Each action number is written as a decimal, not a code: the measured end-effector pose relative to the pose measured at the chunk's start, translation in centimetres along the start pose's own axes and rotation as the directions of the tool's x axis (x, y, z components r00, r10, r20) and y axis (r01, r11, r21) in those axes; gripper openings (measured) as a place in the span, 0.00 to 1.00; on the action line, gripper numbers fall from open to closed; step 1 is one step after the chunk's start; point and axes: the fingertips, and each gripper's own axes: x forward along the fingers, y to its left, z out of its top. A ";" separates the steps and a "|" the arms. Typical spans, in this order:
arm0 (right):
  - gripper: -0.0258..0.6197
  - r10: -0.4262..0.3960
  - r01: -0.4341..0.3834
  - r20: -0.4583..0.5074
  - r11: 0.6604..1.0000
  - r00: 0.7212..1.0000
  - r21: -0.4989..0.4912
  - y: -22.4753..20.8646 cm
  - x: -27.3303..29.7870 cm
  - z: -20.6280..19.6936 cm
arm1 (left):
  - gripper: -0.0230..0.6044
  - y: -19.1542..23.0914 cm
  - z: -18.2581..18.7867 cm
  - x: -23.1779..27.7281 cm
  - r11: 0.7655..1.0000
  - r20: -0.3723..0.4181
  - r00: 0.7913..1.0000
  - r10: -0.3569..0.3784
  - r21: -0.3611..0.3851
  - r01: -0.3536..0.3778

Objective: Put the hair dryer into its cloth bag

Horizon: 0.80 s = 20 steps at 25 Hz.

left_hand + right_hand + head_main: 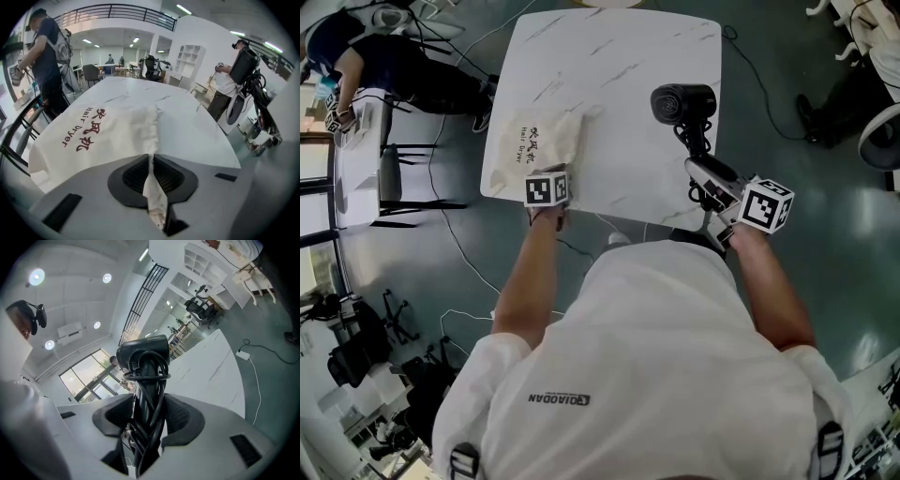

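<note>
**Pinching the bag's edge, hair dryer held by its handle**

We hold the left gripper (549, 185) at the near edge of the white marble-patterned table (628, 56), pointing steeply down. In the left gripper view, its jaws (151, 158) are closed on a thin fold of the cloth bag (103, 136), which runs up between the ribbed pads. The rest of the bag lies flat on the left part of the table (192, 126), with the red "Hair Dryer" print and red characters facing up. In the head view, the cloth bag (534, 145) reaches the table's left edge.

Our right gripper (701, 169) points roughly level, and its jaws clamp the handle of the black hair dryer (682, 103). In the right gripper view, the jaws (147, 404) press on that handle from both sides. The black cord (151, 380) is wound around the handle, and the hair dryer's (143, 350) barrel sits beyond the fingertips. The dryer is over the table's right part, well apart from the bag and outside it.
</note>
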 end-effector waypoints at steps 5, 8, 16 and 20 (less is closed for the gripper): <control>0.37 0.008 -0.008 -0.021 1.000 1.000 -0.010 0.2 0.7 0.0 | 0.12 -0.7 2.0 -2.9 0.998 0.106 0.994 -0.035 -0.040 0.040; 0.37 0.014 -0.015 -0.041 1.000 0.999 -0.017 0.2 1.7 -0.4 | 0.12 -0.8 3.0 -4.3 0.998 0.150 0.988 -0.046 -0.033 0.052; 0.37 0.014 -0.021 -0.129 0.998 0.992 -0.057 0.1 4.2 -2.8 | 0.12 -0.8 5.1 -7.7 0.993 0.276 0.957 -0.086 -0.058 0.106; 0.37 0.018 -0.031 -0.176 0.997 0.984 -0.071 -0.1 5.0 -4.0 | 0.12 -1.2 5.8 -9.1 0.995 0.301 0.950 -0.087 -0.026 0.100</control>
